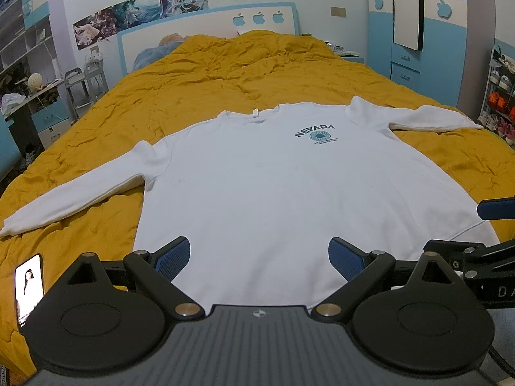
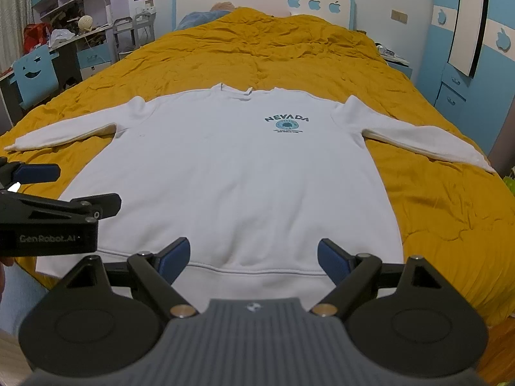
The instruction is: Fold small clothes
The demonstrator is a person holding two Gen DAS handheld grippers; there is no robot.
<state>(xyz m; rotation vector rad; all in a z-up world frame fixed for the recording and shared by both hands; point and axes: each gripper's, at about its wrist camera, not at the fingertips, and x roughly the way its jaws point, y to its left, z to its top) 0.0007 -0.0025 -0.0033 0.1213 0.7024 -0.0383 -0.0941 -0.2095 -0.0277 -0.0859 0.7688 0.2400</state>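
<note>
Both tools, left tool (image 1: 259,259) and right tool (image 2: 254,257), hover with fingers spread apart, holding nothing, just over the hem of the white sweatshirt (image 2: 231,173). It lies flat, sleeves outstretched, on the mustard bedspread (image 2: 264,48), with bare quilt around it.

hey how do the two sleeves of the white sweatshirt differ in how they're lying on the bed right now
In the right wrist view, the left sleeve lies wholly on the yellow quilt, while the right sleeve runs to the bed's edge, its cuff at the brink. The left sleeve's cuff lies about level with its armpit; the right sleeve slants down toward the hem side. Both are spread out flat, unfolded, and neither gripper touches them.
</note>
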